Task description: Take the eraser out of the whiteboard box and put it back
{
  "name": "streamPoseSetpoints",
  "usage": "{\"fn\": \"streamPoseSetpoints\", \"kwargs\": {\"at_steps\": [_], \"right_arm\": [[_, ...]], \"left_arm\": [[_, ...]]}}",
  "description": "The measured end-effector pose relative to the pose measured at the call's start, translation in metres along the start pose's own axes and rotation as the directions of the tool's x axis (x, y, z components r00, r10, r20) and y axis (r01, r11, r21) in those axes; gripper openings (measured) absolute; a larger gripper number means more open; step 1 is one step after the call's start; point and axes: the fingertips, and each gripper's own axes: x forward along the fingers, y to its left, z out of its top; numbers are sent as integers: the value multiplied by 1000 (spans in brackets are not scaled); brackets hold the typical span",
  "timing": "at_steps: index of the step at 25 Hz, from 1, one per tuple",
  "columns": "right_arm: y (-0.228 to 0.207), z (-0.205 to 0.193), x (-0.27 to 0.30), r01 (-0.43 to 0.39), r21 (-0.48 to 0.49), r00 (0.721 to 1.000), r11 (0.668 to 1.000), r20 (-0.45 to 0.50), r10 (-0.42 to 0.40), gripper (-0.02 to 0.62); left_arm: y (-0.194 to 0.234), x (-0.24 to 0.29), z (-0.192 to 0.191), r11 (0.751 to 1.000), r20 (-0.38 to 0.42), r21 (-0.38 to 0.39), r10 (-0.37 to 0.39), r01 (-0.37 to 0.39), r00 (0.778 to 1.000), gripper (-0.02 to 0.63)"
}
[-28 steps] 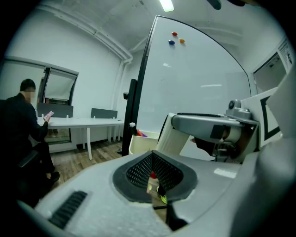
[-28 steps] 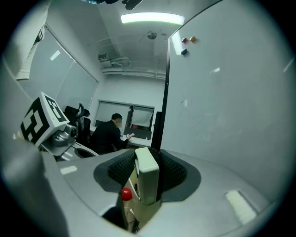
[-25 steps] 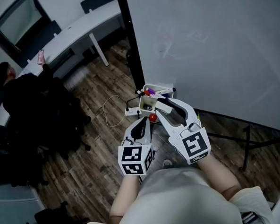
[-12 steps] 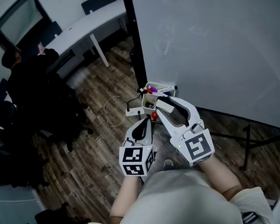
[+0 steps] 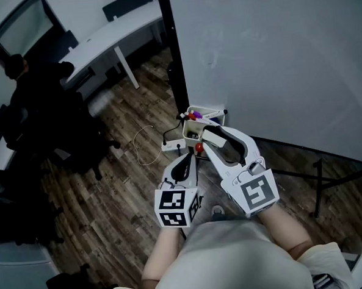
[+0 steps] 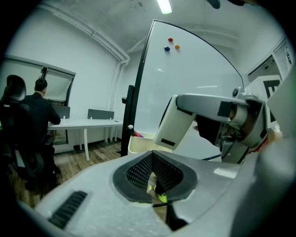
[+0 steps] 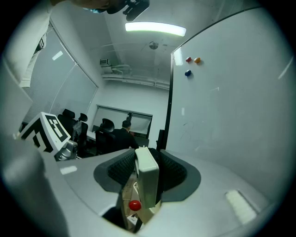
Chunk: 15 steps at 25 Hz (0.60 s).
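The white eraser (image 5: 211, 136) is clamped between the pads of my right gripper (image 5: 210, 139), just above and in front of the cream whiteboard box (image 5: 190, 129) fixed at the board's lower corner. In the right gripper view the eraser (image 7: 147, 176) stands upright between the jaws of the right gripper (image 7: 147, 187). My left gripper (image 5: 183, 161) hangs lower and to the left, jaws together and empty. The left gripper view shows the left gripper (image 6: 155, 185) shut, with the box (image 6: 138, 143) ahead and the eraser (image 6: 173, 124) above it.
The whiteboard (image 5: 274, 62) fills the right side, its black frame post (image 5: 175, 62) beside the box. Markers (image 5: 193, 116) lie in the box and a red knob (image 5: 198, 148) sits below it. A power strip with cable (image 5: 167, 145) lies on the wood floor. A person (image 5: 37, 101) sits at a desk, far left.
My right gripper has risen slightly with the eraser still in its jaws. The left gripper has stayed put. The seated person has shifted in the background.
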Motion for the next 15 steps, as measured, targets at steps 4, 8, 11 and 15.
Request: {"fn": "streamPoseSetpoints", "kwargs": {"at_steps": [4, 8, 11, 15], "right_arm": [[1, 3, -4, 6, 0, 1000, 1000, 1, -6, 176], [3, 5, -8, 11, -1, 1000, 1000, 7, -11, 176], [4, 8, -12, 14, -1, 1000, 1000, 13, -14, 176], [8, 13, -17, 20, 0, 1000, 1000, 21, -20, 176]], "left_arm": [[-3, -2, 1, 1000, 4, 2, -4, 4, 1000, 5], [-5, -3, 1, 1000, 10, 2, -6, 6, 1000, 5], [-8, -6, 1, 1000, 11, 4, -9, 8, 1000, 5], [-11, -11, 0, 1000, 13, 6, -12, 12, 1000, 5]]}}
